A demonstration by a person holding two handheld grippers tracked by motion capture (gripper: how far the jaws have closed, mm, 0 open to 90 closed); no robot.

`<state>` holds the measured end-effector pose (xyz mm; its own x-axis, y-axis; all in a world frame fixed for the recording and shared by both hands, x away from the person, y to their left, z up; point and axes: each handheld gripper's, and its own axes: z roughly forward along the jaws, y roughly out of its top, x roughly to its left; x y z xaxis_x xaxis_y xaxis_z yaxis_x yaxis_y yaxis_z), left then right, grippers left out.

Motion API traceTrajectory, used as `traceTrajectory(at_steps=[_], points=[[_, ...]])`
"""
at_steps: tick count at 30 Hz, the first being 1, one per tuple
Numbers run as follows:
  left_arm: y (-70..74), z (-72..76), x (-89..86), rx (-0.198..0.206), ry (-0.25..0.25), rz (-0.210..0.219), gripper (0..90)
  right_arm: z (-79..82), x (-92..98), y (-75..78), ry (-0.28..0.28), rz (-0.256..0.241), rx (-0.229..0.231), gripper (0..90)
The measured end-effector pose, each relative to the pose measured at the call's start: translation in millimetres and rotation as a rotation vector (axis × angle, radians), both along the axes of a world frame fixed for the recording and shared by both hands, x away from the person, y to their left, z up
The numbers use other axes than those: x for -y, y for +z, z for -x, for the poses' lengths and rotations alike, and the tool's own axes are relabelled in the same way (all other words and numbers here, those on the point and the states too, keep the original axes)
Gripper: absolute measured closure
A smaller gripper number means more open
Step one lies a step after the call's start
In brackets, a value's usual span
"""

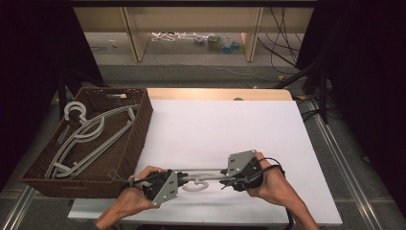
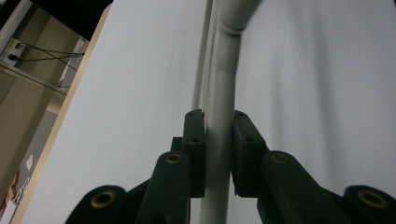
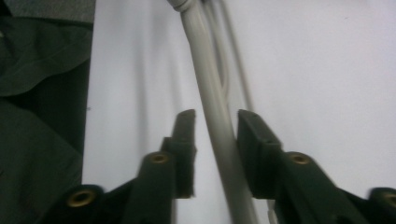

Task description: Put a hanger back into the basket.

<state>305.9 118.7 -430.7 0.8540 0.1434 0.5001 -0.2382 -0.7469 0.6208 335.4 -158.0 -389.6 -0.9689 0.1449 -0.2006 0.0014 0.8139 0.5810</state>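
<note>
The surface [image 1: 230,124] is a white sheet laid over a light wooden top, set in a dim room with dark drapes at both sides and wooden shelving legs beyond the far edge. Loose cables lie on the floor behind.

A brown woven basket [image 1: 136,139] stands at the left edge of the surface. It holds several grey hangers [image 1: 91,132], stacked loosely, hooks toward the far left corner.

A single grey hanger [image 1: 201,181] lies at the near middle of the surface, between the two hands. Its hook curls toward the person's side.

Left gripper [image 1: 181,180]: held in the left hand [image 1: 136,194], pointing right along the hanger. In the left gripper view, the hanger bar [image 2: 219,130] runs straight up between the jaws, and both pads touch it. The left gripper [image 2: 218,140] is pinching the bar.

Right gripper [image 1: 225,182]: held in the right hand [image 1: 270,184], pointing left toward the other gripper. In the right gripper view, the hanger bar [image 3: 215,121] passes between the jaws at a slight tilt. A gap is visible between the bar and the left pad; the right pad lies just beside the bar. The right gripper [image 3: 215,128] is spread around the bar, not clamped.

The two grippers sit near each other, apart, with the hook between them.
</note>
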Motion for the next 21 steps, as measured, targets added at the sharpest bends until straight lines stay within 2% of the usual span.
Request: traceTrajectory(at_steps=[1,2,3,4,6,7,8,9,10,12,13,15,21], points=[[1.8,0.3,0.1,-0.008,0.004,0.017,79.2,-0.6,0.8,0.8,-0.007,-0.007,0.007,64.7],[2.6,0.4,0.3,-0.034,0.011,0.033,79.3,-0.8,1.4,1.2,-0.015,-0.019,0.008,63.0],[2.4,0.2,0.4,-0.045,0.019,0.04,79.3,-1.1,1.8,1.7,-0.028,-0.03,0.009,57.3],[3.5,-0.7,-0.6,-0.037,0.031,0.028,79.3,-0.6,1.7,2.4,-0.059,-0.048,0.013,52.3],[2.8,-3.4,-2.1,-0.08,0.032,0.063,79.3,-1.9,2.1,5.1,-0.124,-0.095,0.015,43.2],[4.0,-4.7,-4.3,-0.102,0.061,0.084,79.3,-2.0,2.6,6.9,-0.164,-0.119,0.011,39.1],[5.1,-6.1,-5.4,-0.102,0.068,0.094,79.2,-3.3,4.1,9.0,-0.204,-0.148,0.018,34.3],[6.4,-7.9,-6.5,-0.127,0.065,0.109,79.3,-3.6,4.9,9.8,-0.237,-0.163,0.026,31.9],[8.0,-7.1,-9.9,-0.144,0.129,0.13,79.2,-3.7,6.1,11.1,-0.267,-0.183,0.022,30.8],[11.4,-10.4,-15.3,-0.166,0.162,0.16,79.2,-3.5,8.5,12.2,-0.315,-0.233,0.049,27.9],[12.7,-11.8,-17.6,-0.181,0.176,0.177,79.2,-3.9,10.4,12.6,-0.346,-0.266,0.055,24.7],[14.7,-14.1,-21.6,-0.196,0.2,0.196,79.2,-3.3,13.9,13.9,-0.397,-0.316,0.063,23.6],[22.0,-19.0,-33.5,-0.24,0.258,0.239,79.2,3.8,27.9,15.4,-0.468,-0.464,0.103,21.2]])
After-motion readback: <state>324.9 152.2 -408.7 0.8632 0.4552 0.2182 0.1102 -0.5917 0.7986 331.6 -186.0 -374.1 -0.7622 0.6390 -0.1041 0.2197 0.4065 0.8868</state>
